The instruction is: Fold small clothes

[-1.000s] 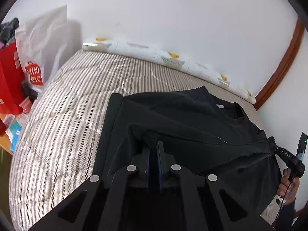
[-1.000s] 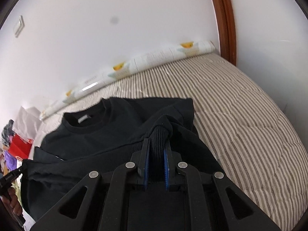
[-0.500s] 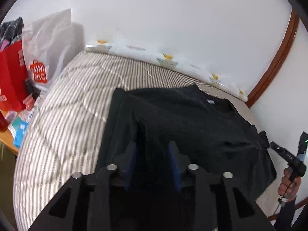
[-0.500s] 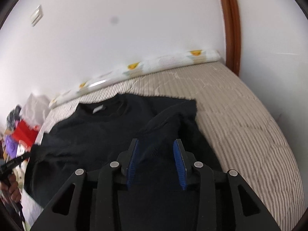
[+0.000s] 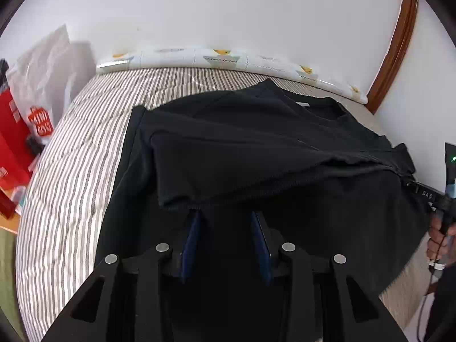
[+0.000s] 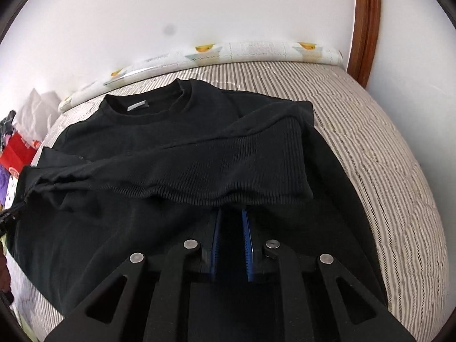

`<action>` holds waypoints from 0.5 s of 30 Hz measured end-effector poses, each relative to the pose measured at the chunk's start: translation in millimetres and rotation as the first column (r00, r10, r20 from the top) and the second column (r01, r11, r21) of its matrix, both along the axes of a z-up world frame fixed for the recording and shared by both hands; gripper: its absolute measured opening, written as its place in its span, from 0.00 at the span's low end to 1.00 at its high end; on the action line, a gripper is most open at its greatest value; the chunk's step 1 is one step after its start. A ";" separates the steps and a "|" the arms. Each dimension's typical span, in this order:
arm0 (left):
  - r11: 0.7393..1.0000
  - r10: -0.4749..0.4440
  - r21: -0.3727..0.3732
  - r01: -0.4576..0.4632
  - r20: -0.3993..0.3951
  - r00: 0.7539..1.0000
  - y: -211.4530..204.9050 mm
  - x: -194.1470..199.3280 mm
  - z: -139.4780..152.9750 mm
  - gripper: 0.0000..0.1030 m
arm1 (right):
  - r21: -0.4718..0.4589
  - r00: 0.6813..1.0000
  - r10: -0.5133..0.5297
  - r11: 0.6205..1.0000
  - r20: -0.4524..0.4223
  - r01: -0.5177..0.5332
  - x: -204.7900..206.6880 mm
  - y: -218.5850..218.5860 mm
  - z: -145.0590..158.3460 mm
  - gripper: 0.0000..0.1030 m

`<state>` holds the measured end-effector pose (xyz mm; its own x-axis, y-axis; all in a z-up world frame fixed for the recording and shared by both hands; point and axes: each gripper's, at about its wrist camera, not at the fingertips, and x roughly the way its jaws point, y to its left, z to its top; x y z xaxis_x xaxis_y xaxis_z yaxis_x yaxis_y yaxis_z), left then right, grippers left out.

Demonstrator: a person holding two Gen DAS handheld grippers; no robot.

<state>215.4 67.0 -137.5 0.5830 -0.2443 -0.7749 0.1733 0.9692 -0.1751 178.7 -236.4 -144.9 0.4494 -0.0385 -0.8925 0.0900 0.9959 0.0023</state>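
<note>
You laid the black sweater (image 6: 159, 142) flat on the striped bed (image 6: 384, 148), hem folded up; your left claw (image 5: 225, 225) stood apart, your right claw (image 6: 231, 222) was closing, empty.

One black sweater (image 6: 159, 148) lies on one striped mattress (image 6: 384, 148); one printed bolster (image 5: 216, 59) runs along its far edge; two grippers show, the left gripper (image 5: 226, 216) and the right gripper (image 6: 231, 213), each with two blue pads; one white shopping bag (image 5: 42, 85) and one red bag (image 5: 11, 142) stand beside the bed; one hand (image 5: 440, 236) is visible; one brown wooden door frame (image 6: 367, 25).
</note>
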 end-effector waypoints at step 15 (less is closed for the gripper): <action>0.992 0.126 0.010 -0.127 0.054 0.991 31.2 78.2 11.4 0.37 | 0.042 0.995 -0.092 0.995 0.047 0.090 86.9 -27.3 2.9 0.14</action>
